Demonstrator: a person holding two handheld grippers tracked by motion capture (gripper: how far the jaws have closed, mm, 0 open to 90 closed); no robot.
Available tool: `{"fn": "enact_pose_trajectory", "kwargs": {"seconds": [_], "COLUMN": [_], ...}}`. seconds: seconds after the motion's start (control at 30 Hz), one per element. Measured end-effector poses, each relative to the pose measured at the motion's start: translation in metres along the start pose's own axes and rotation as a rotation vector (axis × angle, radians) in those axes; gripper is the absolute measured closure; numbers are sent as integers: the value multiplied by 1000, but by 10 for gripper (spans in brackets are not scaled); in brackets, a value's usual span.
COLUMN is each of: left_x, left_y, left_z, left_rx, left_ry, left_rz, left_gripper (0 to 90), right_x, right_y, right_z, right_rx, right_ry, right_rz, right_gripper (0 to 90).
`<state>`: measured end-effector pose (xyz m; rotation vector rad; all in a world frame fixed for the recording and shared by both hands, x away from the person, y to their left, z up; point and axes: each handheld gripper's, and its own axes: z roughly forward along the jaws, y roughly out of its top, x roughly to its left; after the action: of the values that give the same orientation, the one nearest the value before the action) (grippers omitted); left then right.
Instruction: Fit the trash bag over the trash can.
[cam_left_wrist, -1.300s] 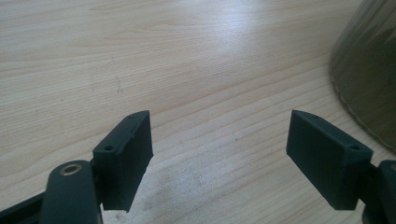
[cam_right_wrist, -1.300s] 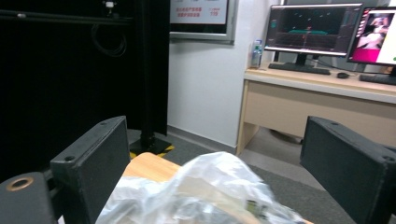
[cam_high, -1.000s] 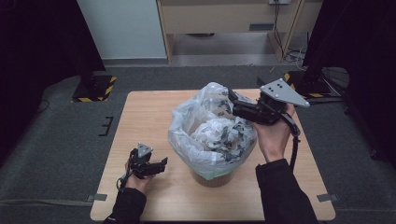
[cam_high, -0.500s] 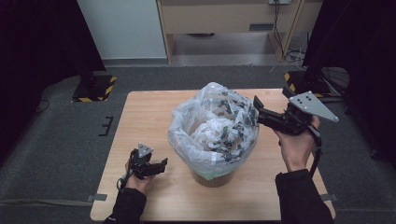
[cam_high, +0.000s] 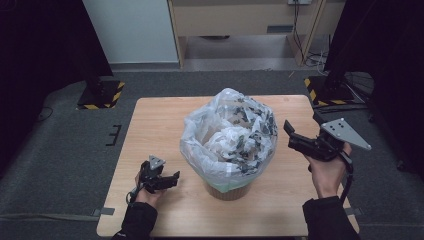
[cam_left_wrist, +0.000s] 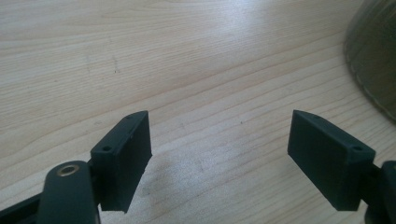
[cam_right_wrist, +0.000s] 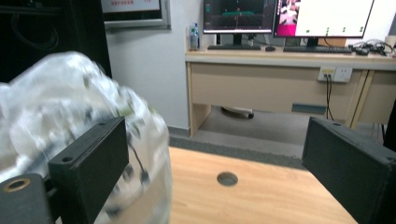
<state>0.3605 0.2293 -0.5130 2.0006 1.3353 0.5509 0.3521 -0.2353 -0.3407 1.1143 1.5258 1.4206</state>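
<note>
A small bin (cam_high: 230, 190) lined with a clear plastic bag (cam_high: 230, 132) printed with dark specks stands mid-table; the bag puffs up over the rim. My right gripper (cam_high: 288, 135) hovers just right of the bag, open, nothing between its jaws. In the right gripper view the bag (cam_right_wrist: 70, 116) is blurred at the left behind the left jaw, and the gripper (cam_right_wrist: 215, 135) is open. My left gripper (cam_high: 172, 180) rests low near the table's front left, open and pointing at the bin. In the left gripper view it (cam_left_wrist: 219, 126) is open over bare wood, with the bin's base (cam_left_wrist: 373, 60) at the right edge.
The wooden table (cam_high: 155, 120) has a small round hole (cam_right_wrist: 227, 178) in its top beyond the right gripper. Behind the table stand a desk (cam_right_wrist: 280, 79) with monitors and dark curtains on both sides. Yellow-black striped stand bases (cam_high: 102, 97) sit on the grey floor.
My right gripper has drawn away from the bag's upper right edge, moving right and down to the bag's side. The left gripper has stayed in place.
</note>
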Motion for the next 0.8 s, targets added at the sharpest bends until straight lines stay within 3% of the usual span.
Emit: {"fn": "enact_pose_trajectory", "kwargs": {"seconds": [0.27,0.5,0.7,0.8], "left_x": [-1,-3,-5,-6], "left_y": [-3,-6,-9,-11], "left_z": [4,8,10,11], "left_rx": [24,41,63,59], "left_ry": [9,16,28,23], "left_rz": [0,6,34,37], "left_gripper": [210,204,188,179], "right_x": [-8,-6,-8,-6], "right_y": [-34,-62,-82,-93], "right_z": [-10,-14,-15,-13], "right_rx": [39,116,137,162], "right_ry": [15,56,67,75], "right_rz": [9,-41,-25,-44], "right_gripper": [68,59,46,37]}}
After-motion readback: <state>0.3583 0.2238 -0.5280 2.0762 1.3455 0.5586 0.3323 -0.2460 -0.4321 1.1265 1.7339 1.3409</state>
